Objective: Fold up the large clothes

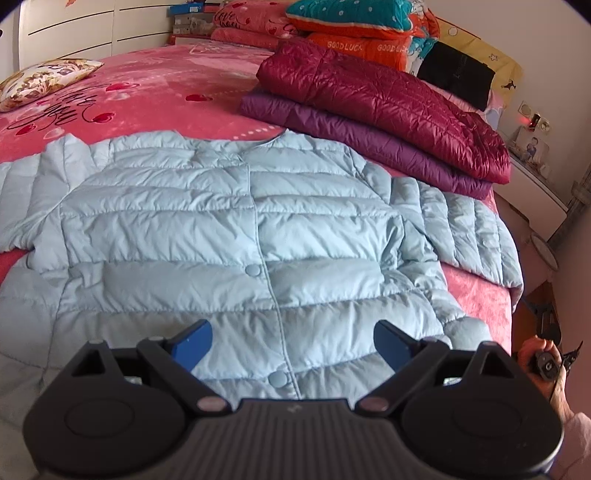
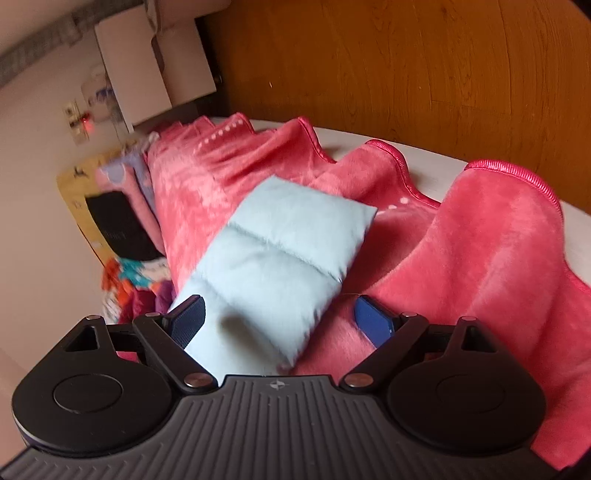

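Observation:
A light blue quilted puffer jacket (image 1: 229,229) lies spread flat, front up and snapped shut, on the pink bed (image 1: 155,92). Its sleeves stretch out left and right. My left gripper (image 1: 293,341) is open and empty, hovering over the jacket's lower hem near the snap line. In the right wrist view, the end of the jacket's right sleeve (image 2: 280,251) lies on the pink blanket (image 2: 480,258) at the bed's edge. My right gripper (image 2: 279,317) is open, its jaws standing either side of the sleeve without closing on it.
Two folded puffer jackets, dark red (image 1: 376,103) on purple (image 1: 332,136), are stacked at the back right. Pillows and folded quilts (image 1: 351,22) lie at the head. A floral pillow (image 1: 44,79) sits far left. Wooden floor (image 2: 406,66) and a white nightstand (image 2: 155,62) lie beyond the bed edge.

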Motion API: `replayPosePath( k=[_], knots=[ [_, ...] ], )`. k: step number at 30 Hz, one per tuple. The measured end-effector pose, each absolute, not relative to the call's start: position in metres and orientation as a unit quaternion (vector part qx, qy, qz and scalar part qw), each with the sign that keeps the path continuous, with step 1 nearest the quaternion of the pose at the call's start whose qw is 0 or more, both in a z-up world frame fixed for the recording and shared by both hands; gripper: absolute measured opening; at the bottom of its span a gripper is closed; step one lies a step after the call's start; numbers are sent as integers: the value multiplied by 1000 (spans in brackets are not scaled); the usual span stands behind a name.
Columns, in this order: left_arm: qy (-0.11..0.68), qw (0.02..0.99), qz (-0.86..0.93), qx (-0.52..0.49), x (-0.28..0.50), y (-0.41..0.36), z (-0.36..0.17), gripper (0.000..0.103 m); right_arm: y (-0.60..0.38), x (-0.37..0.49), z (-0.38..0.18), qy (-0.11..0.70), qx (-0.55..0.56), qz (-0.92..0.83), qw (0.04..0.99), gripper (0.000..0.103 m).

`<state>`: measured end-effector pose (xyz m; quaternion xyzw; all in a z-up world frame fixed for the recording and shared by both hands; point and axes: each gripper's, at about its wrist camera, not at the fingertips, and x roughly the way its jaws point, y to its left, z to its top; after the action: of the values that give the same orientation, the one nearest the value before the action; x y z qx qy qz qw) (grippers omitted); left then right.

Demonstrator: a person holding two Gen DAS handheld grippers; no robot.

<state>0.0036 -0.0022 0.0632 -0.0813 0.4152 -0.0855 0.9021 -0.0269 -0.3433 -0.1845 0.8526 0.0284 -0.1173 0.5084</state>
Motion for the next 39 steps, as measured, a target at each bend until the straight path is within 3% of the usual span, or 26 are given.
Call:
replayPosePath(
  k=[4,8,9,11,17,23,39],
  knots=[
    [413,903,-88,-78,9,-4,66,94,-345,-31,-185,23,844,-124,521,103],
    [406,905,-93,-82,16,-5,68,94,-355,-19,-193,34,841,-127,525,69],
    [405,906,-93,-85,18,-4,67,94,-356,-18,-193,36,840,-128,526,66],
    [403,906,-93,-92,24,-3,64,94,-359,-12,-191,32,837,-135,530,51],
    [384,914,-98,-87,37,-3,60,94,-368,-3,-169,39,800,-155,578,26],
    [373,917,-106,-98,48,2,53,94,-371,10,-122,61,728,-174,661,19],
    [358,915,-132,-132,61,39,35,96,-325,31,64,58,429,-170,885,16]
  ],
)
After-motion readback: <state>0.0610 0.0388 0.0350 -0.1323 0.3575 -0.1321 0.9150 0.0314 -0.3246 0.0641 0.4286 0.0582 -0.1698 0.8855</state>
